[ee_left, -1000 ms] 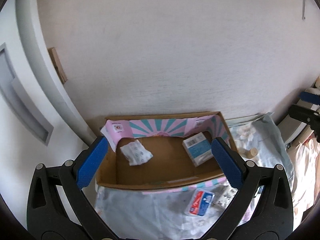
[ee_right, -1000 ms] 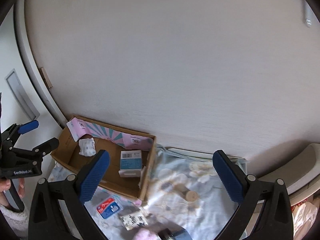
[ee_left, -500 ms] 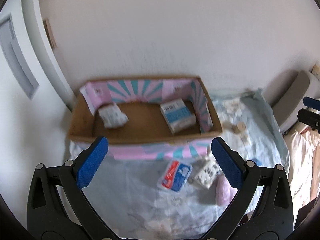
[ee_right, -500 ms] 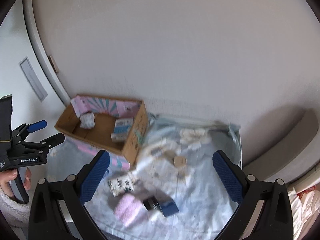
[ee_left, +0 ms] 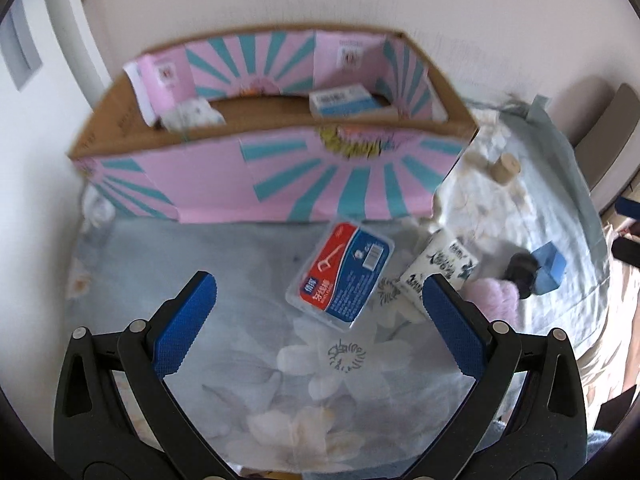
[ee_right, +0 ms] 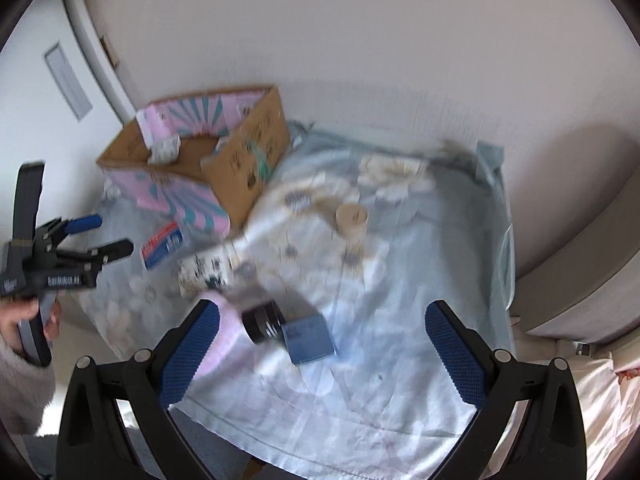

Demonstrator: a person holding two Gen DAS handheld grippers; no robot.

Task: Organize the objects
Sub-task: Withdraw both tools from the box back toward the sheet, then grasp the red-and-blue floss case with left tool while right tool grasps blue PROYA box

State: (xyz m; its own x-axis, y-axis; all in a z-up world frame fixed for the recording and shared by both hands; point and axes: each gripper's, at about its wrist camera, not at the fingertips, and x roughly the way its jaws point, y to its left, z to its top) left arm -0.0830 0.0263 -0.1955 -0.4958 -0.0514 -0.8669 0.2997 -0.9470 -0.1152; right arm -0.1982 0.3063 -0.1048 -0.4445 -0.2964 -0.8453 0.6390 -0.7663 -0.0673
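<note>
Your left gripper (ee_left: 320,312) hangs wide open and empty over the floss-pick box (ee_left: 341,275), which lies flat just before the cardboard box (ee_left: 280,176) (handy for dropping in); your right gripper (ee_right: 320,340) gapes empty too.

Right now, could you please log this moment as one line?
left gripper: open, empty | right gripper: open, empty | floss box: outside cardboard box

Home, likely bedroom. Pale blue floral bedsheet (ee_right: 400,288) spread over surface, centre of frame. Plain white wall (ee_right: 360,32) behind, white door frame (ee_right: 100,52) upper left. Household clutter on sheet: floss pick pack (ee_left: 342,276), tissue packet (ee_left: 440,266), cardboard box (ee_left: 280,176) with pink-teal lining.
</note>
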